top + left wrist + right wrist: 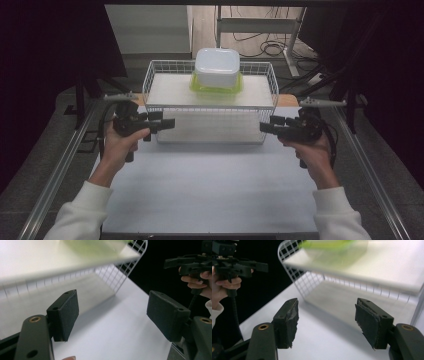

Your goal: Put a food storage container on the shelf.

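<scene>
We see wire basket (150,82) top centre, rounded white tub (217,66) on green lid (200,86); left gripper (167,123), right gripper (266,127) jaws wide, empty.

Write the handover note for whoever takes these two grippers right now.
Left gripper: open, holds nothing, at the left end of the white wire rack.
Right gripper: open, holds nothing, at the rack's right end.
White tub sits upside down on a green lid, on the rack's upper shelf, toward the back.
Done: nothing lifted or gripped yet.
Left: probably bring both grippers to the tub and take it; the aim is a guess.
</scene>
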A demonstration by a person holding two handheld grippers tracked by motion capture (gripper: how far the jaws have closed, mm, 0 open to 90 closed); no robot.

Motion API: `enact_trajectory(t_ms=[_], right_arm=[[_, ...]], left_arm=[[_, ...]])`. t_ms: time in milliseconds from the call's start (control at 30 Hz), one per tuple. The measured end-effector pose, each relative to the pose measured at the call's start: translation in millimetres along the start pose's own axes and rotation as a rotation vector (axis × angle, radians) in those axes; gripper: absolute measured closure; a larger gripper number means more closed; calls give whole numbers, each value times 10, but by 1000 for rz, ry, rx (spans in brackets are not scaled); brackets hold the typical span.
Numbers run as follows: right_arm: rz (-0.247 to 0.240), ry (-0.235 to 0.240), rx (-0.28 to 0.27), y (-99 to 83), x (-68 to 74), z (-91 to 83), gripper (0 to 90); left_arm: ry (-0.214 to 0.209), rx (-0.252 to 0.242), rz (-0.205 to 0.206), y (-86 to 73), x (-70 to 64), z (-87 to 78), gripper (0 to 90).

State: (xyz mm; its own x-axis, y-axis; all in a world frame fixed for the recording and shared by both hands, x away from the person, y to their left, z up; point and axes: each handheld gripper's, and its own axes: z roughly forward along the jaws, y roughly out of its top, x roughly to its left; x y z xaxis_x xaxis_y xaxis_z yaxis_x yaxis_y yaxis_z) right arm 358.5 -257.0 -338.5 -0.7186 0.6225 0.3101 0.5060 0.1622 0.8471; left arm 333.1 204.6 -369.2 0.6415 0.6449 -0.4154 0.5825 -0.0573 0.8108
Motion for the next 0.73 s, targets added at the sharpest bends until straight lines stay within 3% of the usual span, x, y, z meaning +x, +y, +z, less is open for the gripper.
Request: enact_trajectory(t_ms=[100,200,300,500,733], right_arm=[[-3,-12,26,-233,7,-8,338],[-2,-29,52,-443,3,-18,333],[15,-33,69,-611,-16,-14,330],[18,-61,120,-768,-35,49,316],[17,-87,92,-777,-25,24,268]], left_arm=[[13,31,-18,-246,25,37,256],[41,63,-9,-426,19,59,252],[43,63,-16,-577,11,44,253],[84,85,14,-661,-44,65,251],[99,79,24,-666,-43,72,246]])
